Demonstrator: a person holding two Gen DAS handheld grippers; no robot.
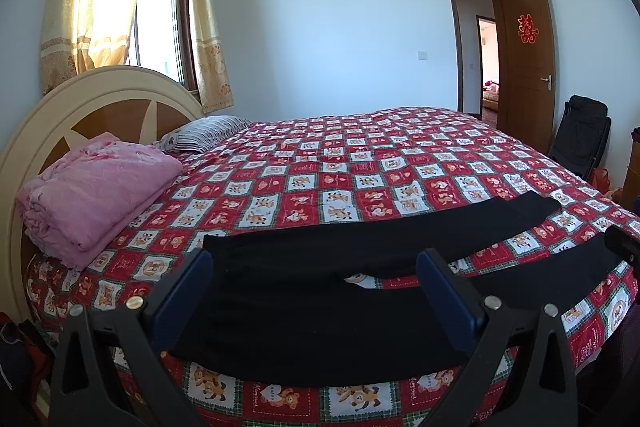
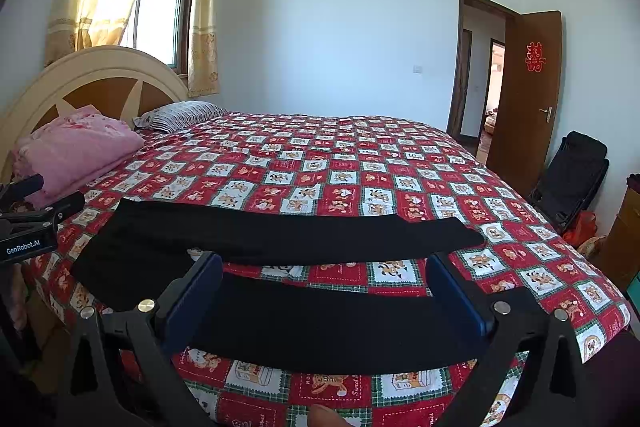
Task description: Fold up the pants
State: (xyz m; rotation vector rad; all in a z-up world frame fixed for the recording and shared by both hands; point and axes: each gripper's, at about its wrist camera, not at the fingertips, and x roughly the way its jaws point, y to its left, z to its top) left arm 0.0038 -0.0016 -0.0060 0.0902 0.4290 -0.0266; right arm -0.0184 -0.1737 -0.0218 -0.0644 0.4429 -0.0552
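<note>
- On the bed (image 1: pixel 360 163), we saw black pants (image 1: pixel 320 307) spread flat at 6 o'clock.
- Both our left gripper (image 1: pixel 316 291) and right gripper (image 2: pixel 324 291) hovered above them, fingers spread wide.

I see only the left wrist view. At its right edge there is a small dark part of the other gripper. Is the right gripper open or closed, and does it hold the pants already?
Observer: The right gripper is open. The near leg of the black pants shows between its fingers and is not pinched.
Operator: Where does this leg end? My view hides it.
Observer: It seems to end just past the right finger, on the quilt, short of the bed's corner.
Operator: Is anything else close?
Observer: A fingertip shows at the bottom edge of the right wrist view.
</note>
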